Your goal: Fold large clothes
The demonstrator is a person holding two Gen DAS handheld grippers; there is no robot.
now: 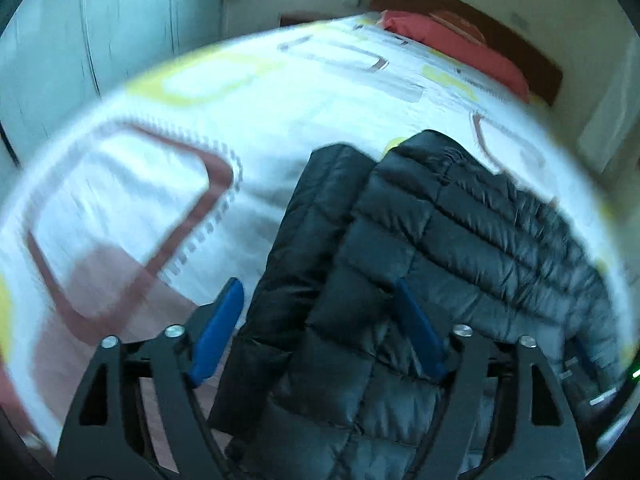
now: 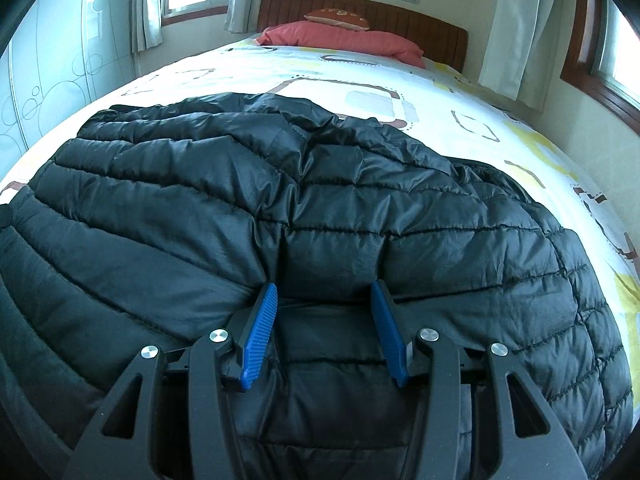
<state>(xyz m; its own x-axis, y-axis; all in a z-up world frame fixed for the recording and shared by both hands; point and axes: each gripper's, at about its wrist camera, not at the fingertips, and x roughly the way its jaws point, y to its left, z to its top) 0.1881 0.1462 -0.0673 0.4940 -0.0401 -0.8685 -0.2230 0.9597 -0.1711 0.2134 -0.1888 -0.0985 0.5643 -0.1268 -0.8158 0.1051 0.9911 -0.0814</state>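
A black quilted puffer jacket (image 2: 320, 208) lies spread on the bed (image 2: 360, 80). My right gripper (image 2: 324, 292) is open, its blue pads either side of a puffed fold of the jacket near its front edge. In the blurred left wrist view, my left gripper (image 1: 320, 292) is wide open with part of the jacket (image 1: 420, 220) bunched between its blue fingers; a sleeve-like strip runs down between them. Whether the pads press the cloth is not clear.
The bed has a white sheet with brown and yellow squares. A pink pillow (image 2: 340, 38) and an orange cushion (image 2: 336, 18) lie by the wooden headboard (image 2: 420, 28). A wardrobe (image 2: 48, 64) stands on the left, curtained windows behind and on the right.
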